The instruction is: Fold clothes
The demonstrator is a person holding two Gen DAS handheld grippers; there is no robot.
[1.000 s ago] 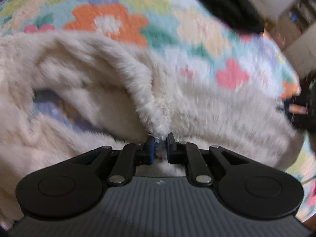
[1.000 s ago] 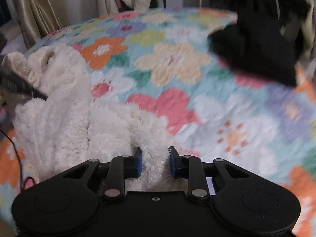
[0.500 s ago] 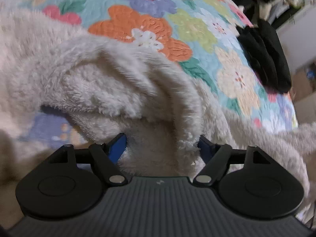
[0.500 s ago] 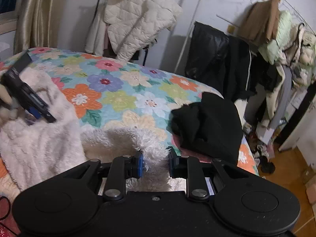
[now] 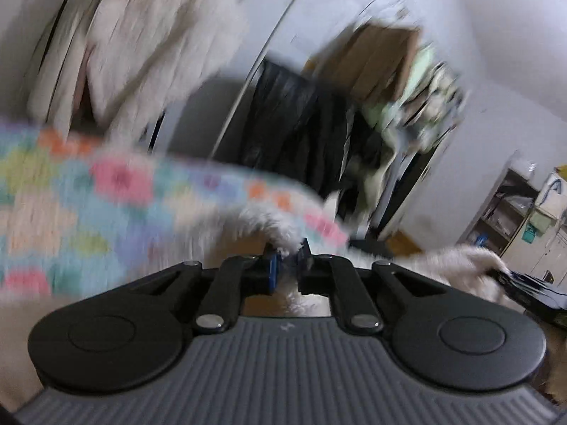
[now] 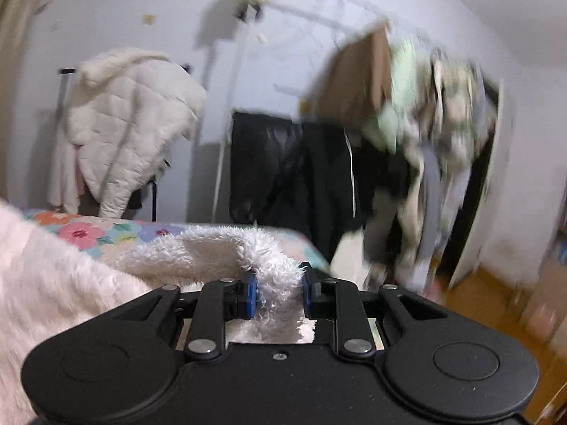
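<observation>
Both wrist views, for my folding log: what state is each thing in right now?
Left tongs: shut on the fluffy white garment.
Right tongs: shut on the same garment.
Fluffy white garment: bunched, lifted off the floral bedspread.
Quilted jacket: hanging.
</observation>
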